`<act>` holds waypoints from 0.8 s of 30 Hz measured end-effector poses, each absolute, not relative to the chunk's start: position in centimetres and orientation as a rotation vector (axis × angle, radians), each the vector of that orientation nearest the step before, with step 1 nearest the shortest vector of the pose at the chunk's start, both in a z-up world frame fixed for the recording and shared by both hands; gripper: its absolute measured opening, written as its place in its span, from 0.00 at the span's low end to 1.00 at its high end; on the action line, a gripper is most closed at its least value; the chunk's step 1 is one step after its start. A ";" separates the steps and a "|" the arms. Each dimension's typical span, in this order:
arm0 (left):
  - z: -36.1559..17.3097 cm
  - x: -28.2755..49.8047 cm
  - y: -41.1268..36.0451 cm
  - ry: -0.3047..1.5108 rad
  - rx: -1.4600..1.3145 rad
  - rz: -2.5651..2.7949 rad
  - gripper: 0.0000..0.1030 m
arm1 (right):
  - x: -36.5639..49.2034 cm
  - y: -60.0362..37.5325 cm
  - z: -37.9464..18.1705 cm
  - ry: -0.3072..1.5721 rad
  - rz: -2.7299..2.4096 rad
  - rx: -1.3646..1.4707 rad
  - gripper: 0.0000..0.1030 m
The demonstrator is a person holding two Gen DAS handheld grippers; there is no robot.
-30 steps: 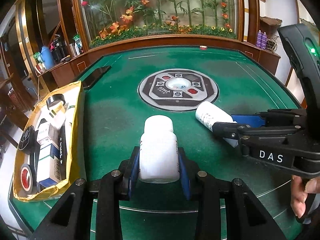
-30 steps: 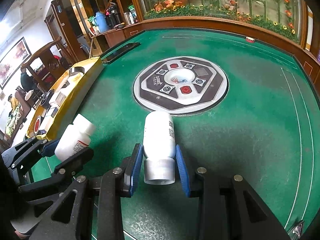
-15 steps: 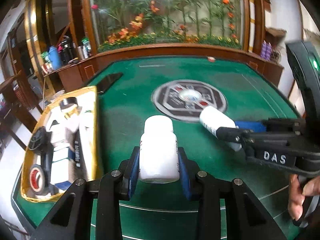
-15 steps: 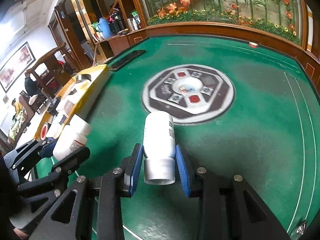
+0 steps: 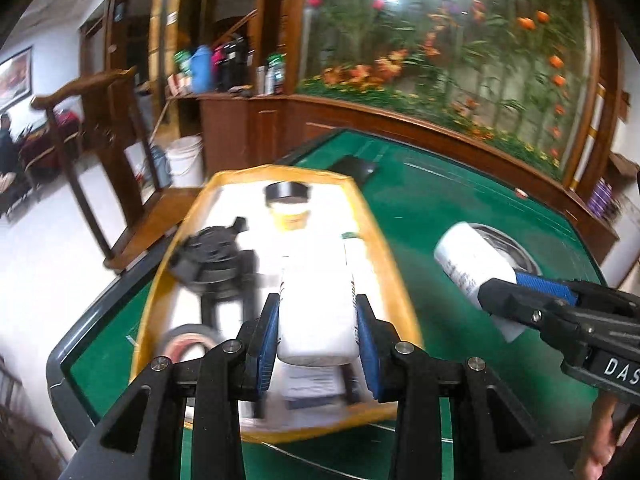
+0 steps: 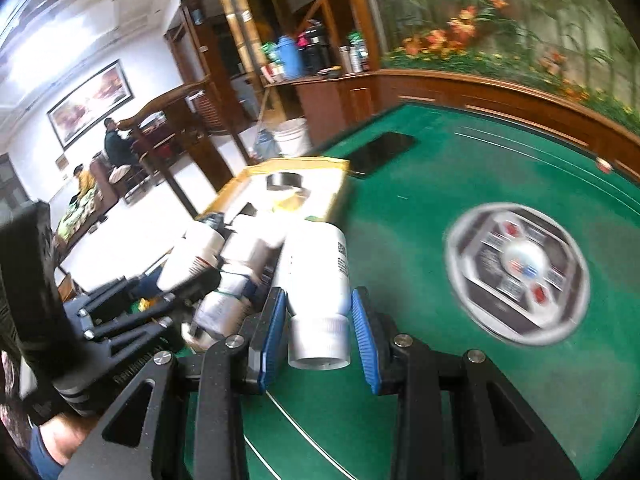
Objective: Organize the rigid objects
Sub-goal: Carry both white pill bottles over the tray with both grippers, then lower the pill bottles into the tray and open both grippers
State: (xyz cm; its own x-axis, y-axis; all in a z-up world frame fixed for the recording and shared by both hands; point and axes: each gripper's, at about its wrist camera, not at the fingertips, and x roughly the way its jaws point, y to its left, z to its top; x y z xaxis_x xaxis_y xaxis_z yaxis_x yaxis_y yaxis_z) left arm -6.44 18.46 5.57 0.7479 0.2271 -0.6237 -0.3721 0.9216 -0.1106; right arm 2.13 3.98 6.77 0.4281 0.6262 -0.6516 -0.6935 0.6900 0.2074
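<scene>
One white bottle point(image 5: 316, 312) is clamped in the left gripper point(image 5: 317, 332) jaws over the yellow tray point(image 5: 394, 264), another white bottle point(image 6: 318, 280) in the right gripper point(image 6: 319, 330) beside it, presumably for depositing inside.

white bottle point(image 5: 316, 316) between blue ribbed pads point(image 5: 267, 340) of black left gripper point(image 5: 316, 344), second white bottle point(image 6: 318, 280) with dark print in black right gripper point(image 6: 320, 340), green felt table point(image 5: 420, 216) with brown wood rim, yellow-edged tray point(image 5: 394, 272), black tape roll point(image 5: 286, 192)
</scene>
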 end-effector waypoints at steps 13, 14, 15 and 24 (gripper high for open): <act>2.5 -6.1 22.8 0.700 -0.318 0.332 0.37 | 7.4 15.7 4.4 0.876 0.867 -0.128 0.32; 2.4 -6.0 22.7 0.701 -0.315 0.331 0.37 | 7.3 16.2 4.4 0.878 0.872 -0.131 0.32; 2.4 -5.9 22.7 0.704 -0.314 0.328 0.37 | 7.3 16.8 4.3 0.878 0.877 -0.138 0.32; 2.2 -5.4 22.9 0.699 -0.324 0.315 0.38 | 7.9 21.4 3.6 0.892 0.869 -0.202 0.32</act>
State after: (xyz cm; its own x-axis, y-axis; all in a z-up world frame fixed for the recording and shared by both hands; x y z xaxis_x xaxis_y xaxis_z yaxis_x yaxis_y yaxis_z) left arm -5.44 22.86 2.19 0.7223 0.1734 -0.6695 -0.3870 0.9036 -0.1835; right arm 7.89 21.37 3.63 0.3222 0.5776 -0.7501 -0.7347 0.6522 0.1866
